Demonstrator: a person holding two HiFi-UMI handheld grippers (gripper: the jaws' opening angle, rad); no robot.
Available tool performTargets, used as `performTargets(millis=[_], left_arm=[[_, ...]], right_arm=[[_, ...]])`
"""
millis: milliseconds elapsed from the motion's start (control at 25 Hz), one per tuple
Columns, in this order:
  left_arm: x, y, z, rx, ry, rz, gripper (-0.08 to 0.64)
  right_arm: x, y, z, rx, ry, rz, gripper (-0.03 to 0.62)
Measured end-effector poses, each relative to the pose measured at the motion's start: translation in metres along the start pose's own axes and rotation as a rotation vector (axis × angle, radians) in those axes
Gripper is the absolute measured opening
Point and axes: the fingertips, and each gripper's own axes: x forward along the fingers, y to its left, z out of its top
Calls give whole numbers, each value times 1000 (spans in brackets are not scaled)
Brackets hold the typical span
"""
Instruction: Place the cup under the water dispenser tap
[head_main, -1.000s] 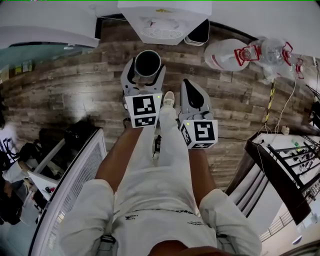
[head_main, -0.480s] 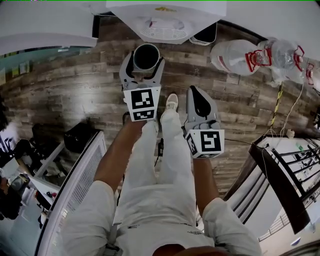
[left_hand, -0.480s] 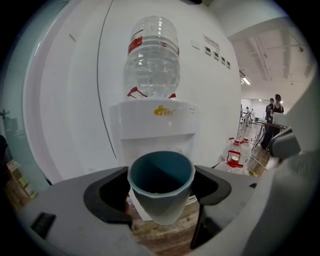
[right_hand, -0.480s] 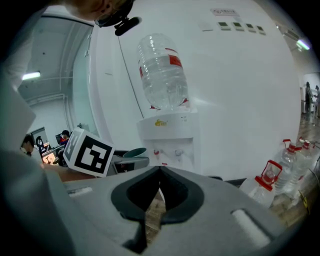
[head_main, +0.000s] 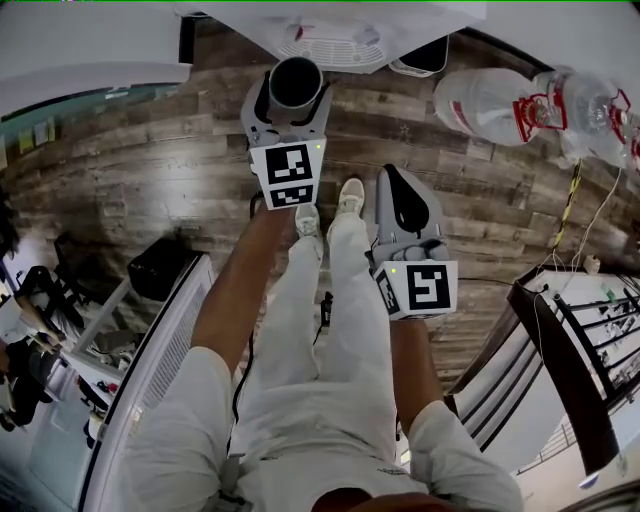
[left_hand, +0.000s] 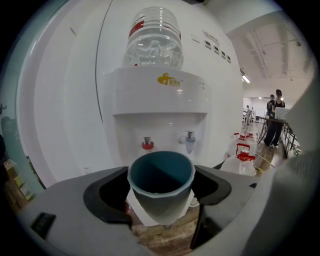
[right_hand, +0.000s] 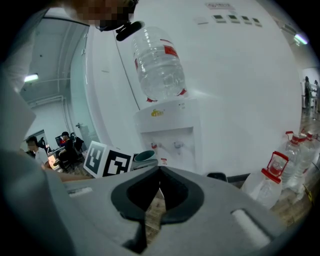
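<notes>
Left gripper view shows the left gripper (left_hand: 162, 215) with its jaws spread wide and pressed on either side of the teal cup (left_hand: 161, 180). The cup is carried in the air, mouth up and empty. It sits in front of the water dispenser (left_hand: 160, 95), short of the recess and not yet under either tap. The right gripper (right_hand: 159, 186) has its jaws closed together on nothing and hangs beside the left one.

The grip takes only the cup's smooth, tapering wall, so a bump could make it slip or tilt. The likeliest bump is the rim catching a spout or the recess edge on the way in. The red tap (left_hand: 147, 144) and the pale tap (left_hand: 189, 141) sit close together, so the cup could end up between them. Set down crooked on the drip grille (head_main: 335, 45), it may tip when the jaws let go.

Counts:
- one cup
- one dispenser
- two taps
- one bottle (left_hand: 154, 37) mounted on top
- two grippers
- at least two spare bottles (head_main: 490, 105) on the floor
</notes>
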Motion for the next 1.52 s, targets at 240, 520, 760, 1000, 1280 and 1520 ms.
performTargets(millis=[240,520,760,1000,1280,1520], left_arm=[[35,7,-28,55,-4,-1,368],[65,13,-45,59,-24,-15,368],[86,13,-58,77,-26,-18,368],[104,18,-62,73,-37,1,368],[113,22,-61,83,-79,21,370],[121,21,-59,87,-104,26,382]], right_arm=[[5,-7,-10,-11,4,-2,0],[12,-11,-20,-20,19,14,0],[16,-15,-27,-9,25,8,0],[22,-17,-27,-18,33,18,0],[25,-16,-30,-32,40,30,0],[26,-24,-34,-31,50,25,0]])
